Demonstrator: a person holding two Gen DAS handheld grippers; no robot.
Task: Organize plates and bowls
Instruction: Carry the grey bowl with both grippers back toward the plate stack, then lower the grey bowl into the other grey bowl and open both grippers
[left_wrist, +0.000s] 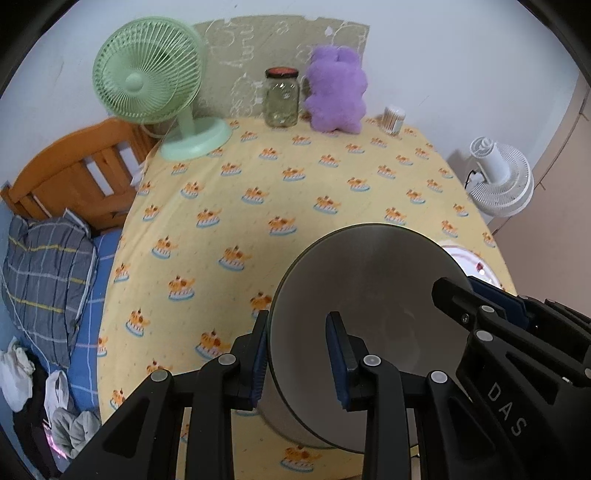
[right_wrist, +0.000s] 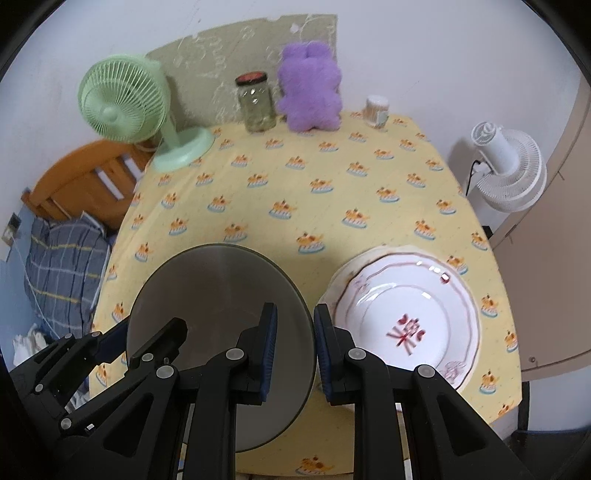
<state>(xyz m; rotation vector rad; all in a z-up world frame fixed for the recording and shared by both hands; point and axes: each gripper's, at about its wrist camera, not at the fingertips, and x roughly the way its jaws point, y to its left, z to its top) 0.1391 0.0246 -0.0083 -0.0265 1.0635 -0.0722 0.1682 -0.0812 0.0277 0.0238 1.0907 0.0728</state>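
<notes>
Both claws grip one grey bowl (right_wrist: 218, 306) by opposite rims, the left claw (left_wrist: 297, 354) on its left edge and the right claw (right_wrist: 293, 350) on its right, above the yellow tablecloth (left_wrist: 295, 192). Just right of it lies a white plate (right_wrist: 406, 317). Along the far edge stand a green fan (left_wrist: 147, 74), jar (left_wrist: 281, 98), purple plush toy (left_wrist: 336, 92) and small tub (left_wrist: 394, 118), well apart.

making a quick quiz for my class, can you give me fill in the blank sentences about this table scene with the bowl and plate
1. Both grippers, left gripper and right gripper, grip the rim of the grey ____.
2. The white plate lies flat on the yellow ____.
3. The glass jar stands between the green fan and the ____ plush toy.
4. In the right wrist view, the plate is to the ____ of the bowl.

Missing words: bowl; tablecloth; purple; right
</notes>
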